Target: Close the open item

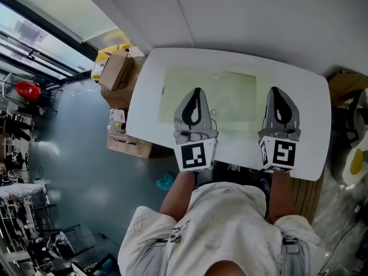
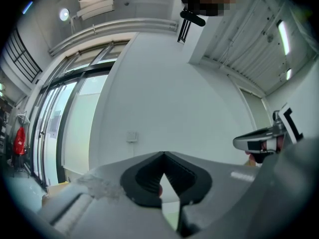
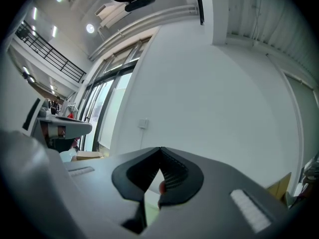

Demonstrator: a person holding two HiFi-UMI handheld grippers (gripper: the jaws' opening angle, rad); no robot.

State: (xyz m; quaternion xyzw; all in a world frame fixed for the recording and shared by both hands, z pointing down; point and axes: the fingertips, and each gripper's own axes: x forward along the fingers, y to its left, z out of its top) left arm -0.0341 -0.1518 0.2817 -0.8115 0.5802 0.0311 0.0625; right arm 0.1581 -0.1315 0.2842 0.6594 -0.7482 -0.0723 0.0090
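Closest in is the person's pale shirt (image 1: 224, 223), with both forearms reaching over the near edge of the white table (image 1: 299, 91). The left gripper (image 1: 196, 91) hovers over a pale green mat (image 1: 236, 88), and the right gripper (image 1: 275, 89) hovers just beside the mat. Each is clenched tip to tip on nothing. I can't tell which thing is the open item.

Smooth table (image 1: 172, 62), cardboard box (image 1: 115, 71), matt left gripper (image 1: 196, 92)
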